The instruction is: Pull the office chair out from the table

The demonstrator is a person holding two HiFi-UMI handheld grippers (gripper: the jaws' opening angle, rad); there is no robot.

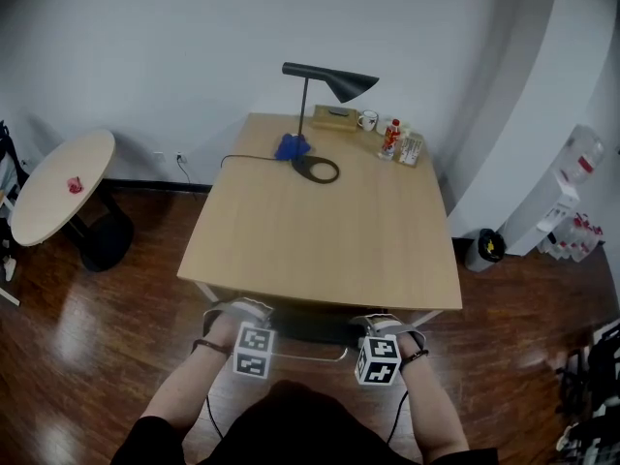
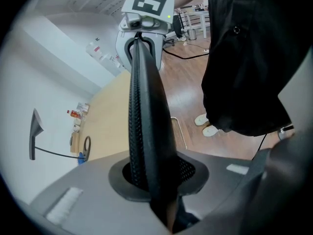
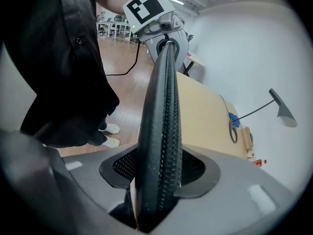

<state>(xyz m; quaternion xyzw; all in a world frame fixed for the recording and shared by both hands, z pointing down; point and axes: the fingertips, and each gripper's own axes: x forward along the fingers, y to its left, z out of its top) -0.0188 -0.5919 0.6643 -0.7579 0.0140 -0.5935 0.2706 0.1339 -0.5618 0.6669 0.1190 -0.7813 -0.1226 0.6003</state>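
My left gripper (image 1: 240, 312) and right gripper (image 1: 389, 324) each clamp the top rim (image 3: 161, 131) of the black mesh office chair (image 1: 308, 327), one near each end. The chair sits tucked under the near edge of the light wooden rectangular table (image 1: 320, 231). Step in hand: securing the grasp. Next move, in my judgement: pull straight back toward me with even force on both sides, so the chair does not swivel.

— Any print legible?
— None. Marker cubes (image 1: 253, 351) carry square patterns only, no characters. Markings on the red bottle (image 1: 390, 138) on the table (image 1: 320, 240) are too small to read. Both gripper views show the same.
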